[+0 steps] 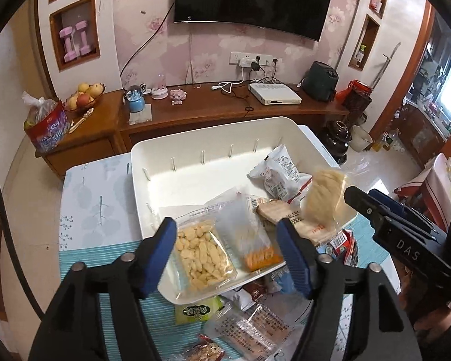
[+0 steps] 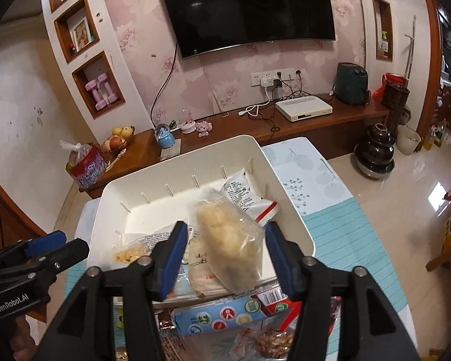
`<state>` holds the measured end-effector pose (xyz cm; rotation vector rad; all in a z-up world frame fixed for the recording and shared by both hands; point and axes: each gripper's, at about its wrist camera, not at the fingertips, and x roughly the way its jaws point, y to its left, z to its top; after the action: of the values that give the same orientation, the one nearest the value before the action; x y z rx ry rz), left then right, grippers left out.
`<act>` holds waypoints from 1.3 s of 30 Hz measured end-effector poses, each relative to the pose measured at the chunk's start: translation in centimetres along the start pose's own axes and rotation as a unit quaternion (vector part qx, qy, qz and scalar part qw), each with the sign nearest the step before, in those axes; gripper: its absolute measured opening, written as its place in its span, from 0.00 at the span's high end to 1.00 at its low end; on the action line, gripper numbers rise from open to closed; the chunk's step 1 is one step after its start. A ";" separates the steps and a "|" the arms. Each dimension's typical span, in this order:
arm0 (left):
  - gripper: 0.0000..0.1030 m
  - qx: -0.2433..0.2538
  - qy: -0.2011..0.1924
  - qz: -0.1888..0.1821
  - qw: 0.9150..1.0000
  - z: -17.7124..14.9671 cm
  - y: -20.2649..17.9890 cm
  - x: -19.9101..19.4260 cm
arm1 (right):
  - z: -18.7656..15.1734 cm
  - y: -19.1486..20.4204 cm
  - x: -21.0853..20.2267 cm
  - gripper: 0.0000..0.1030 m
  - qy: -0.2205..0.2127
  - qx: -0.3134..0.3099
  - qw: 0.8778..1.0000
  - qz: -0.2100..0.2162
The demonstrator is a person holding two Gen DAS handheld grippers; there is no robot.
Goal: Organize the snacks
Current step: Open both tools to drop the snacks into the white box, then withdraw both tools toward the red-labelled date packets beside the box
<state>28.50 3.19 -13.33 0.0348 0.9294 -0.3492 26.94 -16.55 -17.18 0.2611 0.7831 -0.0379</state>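
- Snacks fill the near end of one white bin (image 1: 153,162) on the desk (image 1: 96,204): a clear bag of pale puffs (image 1: 203,255), a clear bag with orange pieces (image 1: 255,240), a tan wafer pack (image 1: 275,210) and a white printed pouch (image 1: 275,174).
- One blurred bag of beige snack (image 2: 228,240) hangs over the bin's near right corner, between the right gripper's (image 2: 225,258) wide-spread fingers; contact cannot be made out.
- Left gripper (image 1: 228,255) hovers wide open over the two clear bags, empty.
- More packets (image 1: 243,328) lie loose on the desk before the bin.
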 end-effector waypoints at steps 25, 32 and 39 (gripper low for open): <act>0.27 -0.012 0.050 0.001 0.999 -5.8 -1.9 -4.2 | -6.2 -2.9 -6.8 0.43 0.036 -0.012 0.999 0.021; 0.23 -0.051 0.079 0.027 0.995 -8.0 -3.5 -4.3 | -6.8 -5.8 -8.1 0.43 0.051 -0.040 0.997 0.032; 0.22 -0.107 0.077 0.056 0.990 -9.2 -5.2 -4.8 | -6.7 -8.6 -8.1 0.43 0.091 -0.075 0.991 0.065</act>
<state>17.12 1.28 -14.41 -0.0837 1.1091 -0.1428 15.46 -23.75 -17.93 0.1745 0.9431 0.1688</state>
